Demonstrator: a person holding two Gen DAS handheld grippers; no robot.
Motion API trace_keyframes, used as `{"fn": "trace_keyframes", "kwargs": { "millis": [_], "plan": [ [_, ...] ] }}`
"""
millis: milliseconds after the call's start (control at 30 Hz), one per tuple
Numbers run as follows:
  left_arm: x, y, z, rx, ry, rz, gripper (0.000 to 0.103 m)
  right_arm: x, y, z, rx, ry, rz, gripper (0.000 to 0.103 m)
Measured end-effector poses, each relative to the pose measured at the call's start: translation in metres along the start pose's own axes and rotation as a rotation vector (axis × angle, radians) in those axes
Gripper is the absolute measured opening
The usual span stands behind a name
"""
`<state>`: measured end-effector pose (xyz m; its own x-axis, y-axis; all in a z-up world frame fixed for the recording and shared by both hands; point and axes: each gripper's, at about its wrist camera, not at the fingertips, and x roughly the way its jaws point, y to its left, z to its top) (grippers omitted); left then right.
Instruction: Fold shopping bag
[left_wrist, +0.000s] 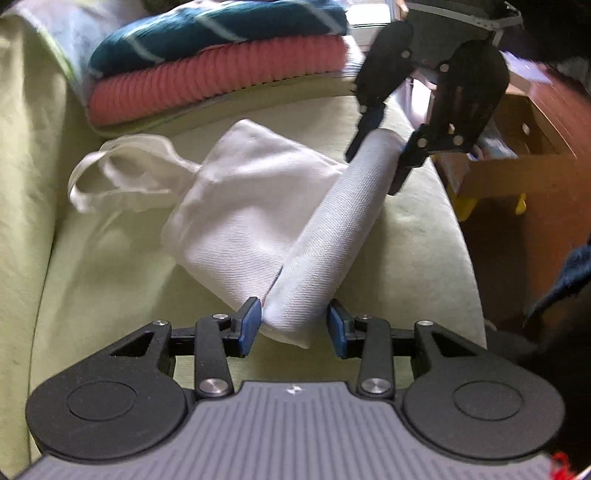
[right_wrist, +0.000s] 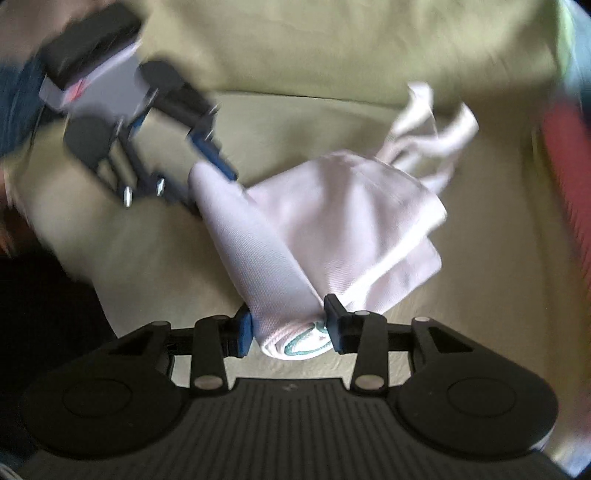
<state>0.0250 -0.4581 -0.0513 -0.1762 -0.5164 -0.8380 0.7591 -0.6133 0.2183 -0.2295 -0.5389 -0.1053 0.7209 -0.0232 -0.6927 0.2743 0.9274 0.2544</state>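
The shopping bag (left_wrist: 255, 218) lies on the green sofa cushion (left_wrist: 110, 295), one edge rolled into a tube. The left tool (left_wrist: 293, 326) and the right tool (right_wrist: 290, 328) each clamp one end of that roll. Keep both grips level, maintain tension along the roll, and lay it squarely over the flat panel, clear of the handles (left_wrist: 110, 173).

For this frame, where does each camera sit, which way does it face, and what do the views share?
Left wrist: sits on the left claw, facing along the white bag's roll toward the right claw; folded sweaters behind.
Right wrist: sits on the right claw, facing back along the roll toward the left claw.
Shared: the bag, both claws, the green sofa cushion.
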Motion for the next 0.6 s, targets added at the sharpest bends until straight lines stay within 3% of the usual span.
{"fn": "trace_keyframes", "kwargs": {
  "millis": [133,300,600],
  "plan": [
    [0.008,0.014,0.004,-0.074,0.003,0.001,0.045,0.001,-0.039,0.002,0.244,-0.013,0.110,0.037],
    [0.017,0.020,0.003,-0.127,0.004,0.027,0.049,0.000,-0.065,-0.009,0.475,-0.015,0.171,0.036],
    [0.019,0.022,-0.001,-0.172,0.002,0.048,0.051,-0.001,-0.075,-0.013,0.644,-0.038,0.177,0.036]
  ]
}}
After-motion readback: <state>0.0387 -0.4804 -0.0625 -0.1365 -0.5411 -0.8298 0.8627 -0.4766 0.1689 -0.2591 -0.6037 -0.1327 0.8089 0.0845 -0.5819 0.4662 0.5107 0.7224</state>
